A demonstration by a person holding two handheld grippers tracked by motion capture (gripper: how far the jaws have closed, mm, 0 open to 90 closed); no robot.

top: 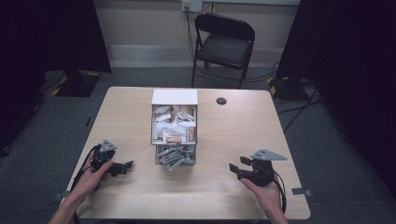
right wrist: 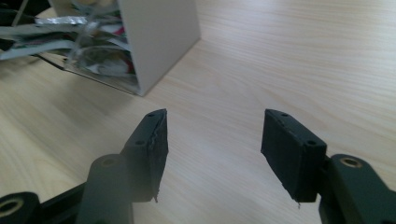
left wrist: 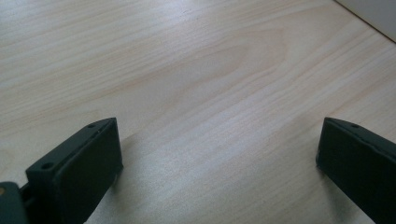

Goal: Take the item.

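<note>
A white box (top: 174,122) full of sachets stands in the middle of the wooden table (top: 243,126), with a small clear tray of grey packets (top: 174,156) at its near end. My left gripper (top: 125,166) rests at the front left, held by a hand, jaws wide open over bare wood (left wrist: 210,107). My right gripper (top: 236,166) is at the front right, pointing toward the box, jaws open with nothing between them. In the right gripper view the box's white wall (right wrist: 159,42) and the foil packets (right wrist: 65,32) lie ahead to the left of my right gripper (right wrist: 212,135).
A black folding chair (top: 224,44) stands beyond the table's far edge. A small dark round cap (top: 221,101) sits near the table's far edge. Cables run across the grey floor at the right.
</note>
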